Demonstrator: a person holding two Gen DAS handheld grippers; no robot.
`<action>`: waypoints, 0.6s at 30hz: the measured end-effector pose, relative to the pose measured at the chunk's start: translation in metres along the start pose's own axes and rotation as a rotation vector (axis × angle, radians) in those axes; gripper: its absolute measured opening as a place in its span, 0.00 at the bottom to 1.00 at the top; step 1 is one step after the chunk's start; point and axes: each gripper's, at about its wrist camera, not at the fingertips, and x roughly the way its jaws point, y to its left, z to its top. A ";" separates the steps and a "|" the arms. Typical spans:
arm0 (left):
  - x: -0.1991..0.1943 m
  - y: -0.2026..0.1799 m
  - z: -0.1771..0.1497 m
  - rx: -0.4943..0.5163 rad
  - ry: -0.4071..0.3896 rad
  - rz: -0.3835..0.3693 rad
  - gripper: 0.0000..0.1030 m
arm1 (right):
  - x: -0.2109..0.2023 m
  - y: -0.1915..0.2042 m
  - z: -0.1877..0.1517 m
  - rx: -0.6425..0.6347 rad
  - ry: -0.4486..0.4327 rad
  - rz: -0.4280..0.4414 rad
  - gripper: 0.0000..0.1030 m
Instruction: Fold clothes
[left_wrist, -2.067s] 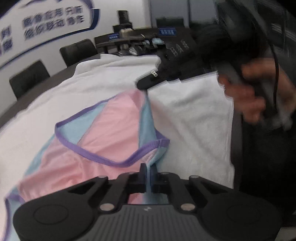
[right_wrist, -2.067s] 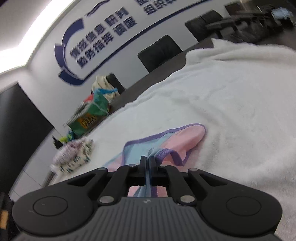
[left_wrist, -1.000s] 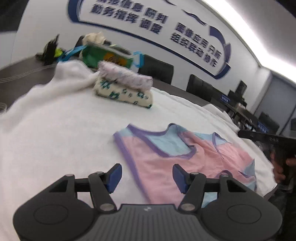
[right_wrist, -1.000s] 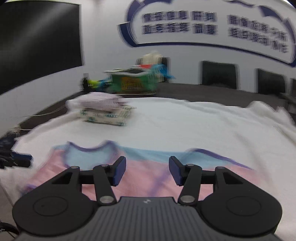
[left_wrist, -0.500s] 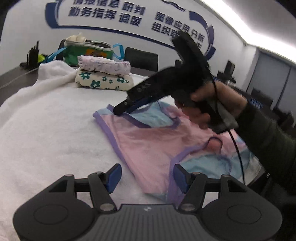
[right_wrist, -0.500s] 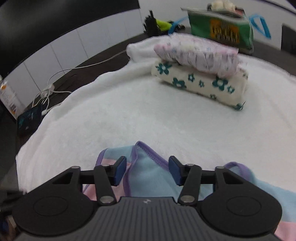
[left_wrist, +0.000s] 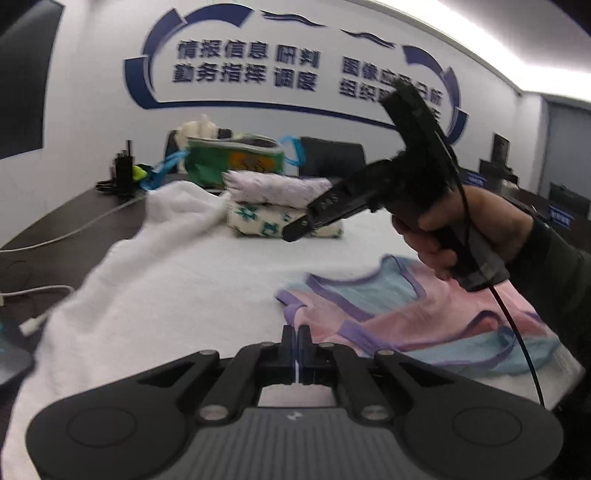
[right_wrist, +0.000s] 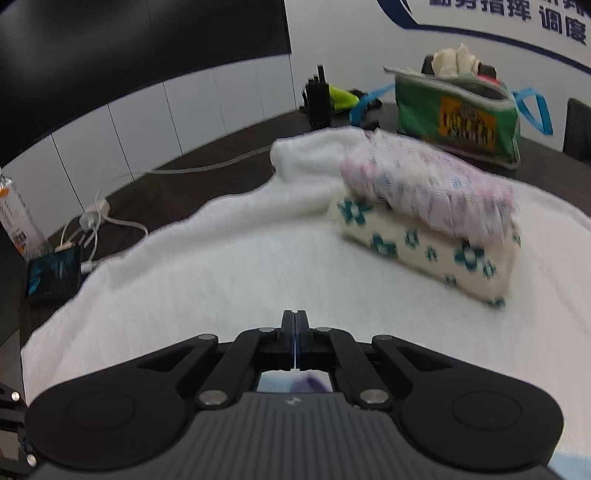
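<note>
A pink and light-blue sleeveless top with purple trim (left_wrist: 424, 314) lies flat on the white towel (left_wrist: 177, 295), right of centre. My left gripper (left_wrist: 296, 332) is shut, its tips right at the top's near-left corner; I see no cloth pinched between them. A hand (left_wrist: 443, 236) holds my right gripper (left_wrist: 295, 232) in the air above the towel, tips toward the folded stack, shut with nothing hanging from it. In the right wrist view that gripper (right_wrist: 295, 317) is shut over bare towel (right_wrist: 221, 258), and a scrap of the top (right_wrist: 295, 382) shows beneath its body.
Two folded garments (right_wrist: 424, 221) are stacked at the towel's far side, with a green bag (right_wrist: 454, 107) and black radios (right_wrist: 319, 99) behind. A phone with cables (right_wrist: 55, 269) and a bottle (right_wrist: 14, 218) sit on the dark table at left. Chairs (left_wrist: 332, 158) line the wall.
Both grippers have gone from open to shut. The right gripper has moved off the top's neckline, out over bare towel toward the folded stack. The left wrist view has swung left.
</note>
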 end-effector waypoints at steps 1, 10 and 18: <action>-0.001 0.001 0.000 0.001 0.001 -0.005 0.00 | 0.001 0.002 0.003 -0.001 -0.005 0.002 0.00; -0.013 0.009 -0.016 -0.094 0.047 -0.228 0.44 | -0.019 -0.034 -0.009 0.056 0.095 -0.004 0.33; 0.005 -0.003 -0.016 -0.073 0.123 -0.084 0.48 | 0.004 -0.036 -0.024 0.044 0.163 0.069 0.49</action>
